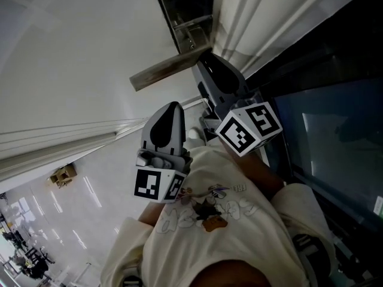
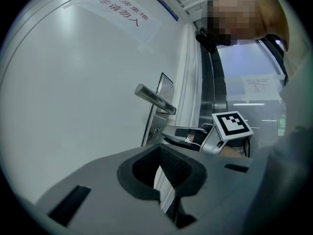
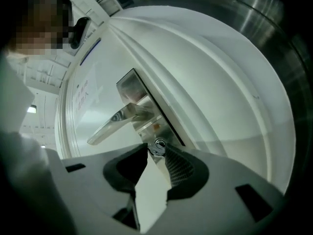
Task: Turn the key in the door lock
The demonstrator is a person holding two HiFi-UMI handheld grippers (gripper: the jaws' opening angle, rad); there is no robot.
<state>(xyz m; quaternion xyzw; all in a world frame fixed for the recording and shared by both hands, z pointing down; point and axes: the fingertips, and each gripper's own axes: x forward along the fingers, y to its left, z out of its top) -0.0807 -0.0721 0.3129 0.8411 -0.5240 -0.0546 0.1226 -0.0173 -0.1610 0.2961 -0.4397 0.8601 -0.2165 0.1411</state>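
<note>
A: Where is the key?
B: The key [image 3: 157, 145] sits in the lock plate [image 3: 146, 106] of a white door [image 2: 73, 92], just below the lever handle [image 3: 115, 124]. The right gripper [image 3: 157, 151] has its fingers clamped on the key's head and sits rolled askew to the plate, so the turn looks under way.
A: What next?
B: Likely more roll about the key's own axis, without pulling outward. The left gripper [image 2: 159, 151] hangs near, fingers tip to tip, empty.
A: Anything unclear?
B: The fingers cover most of the key, so its angle cannot be read. In the head view the right gripper blocks the lock entirely.
</note>
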